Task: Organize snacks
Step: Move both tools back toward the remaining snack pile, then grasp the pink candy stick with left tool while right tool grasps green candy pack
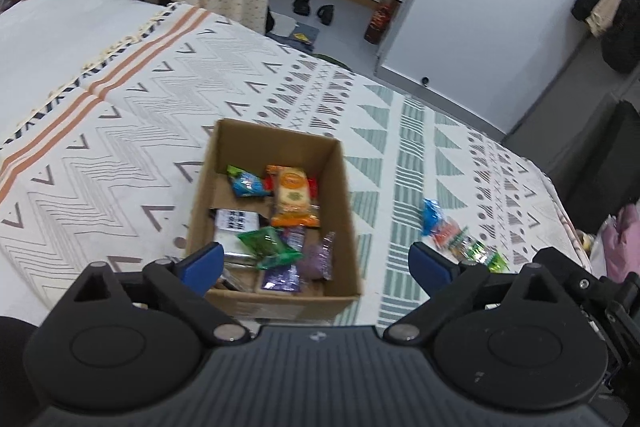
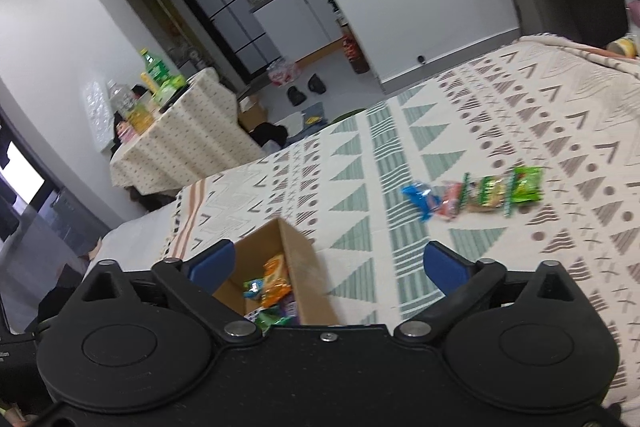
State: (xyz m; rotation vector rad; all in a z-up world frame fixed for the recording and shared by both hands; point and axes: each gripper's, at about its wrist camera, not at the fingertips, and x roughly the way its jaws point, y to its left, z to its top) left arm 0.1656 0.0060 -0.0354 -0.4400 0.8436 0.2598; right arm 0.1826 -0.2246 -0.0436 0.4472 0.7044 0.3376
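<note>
Step in hand: most snacks are judged already packed; a few are left on the bed to be collected.
Cardboard box (image 1: 276,211): set on the patterned bedspread (image 1: 120,131), holding an orange packet (image 1: 294,197), a green packet (image 1: 268,247) and others.
Loose snacks (image 2: 476,193): a short row of blue, red and green packets is seen on the bedspread, well apart from the box, to its right.
Left gripper (image 1: 316,263): jaws spread wide, nothing held, poised over the box.
Right gripper (image 2: 328,263): jaws spread wide, empty, beside the box.
Next move: the right gripper would need to be carried to the loose row and closed on one packet.
</note>
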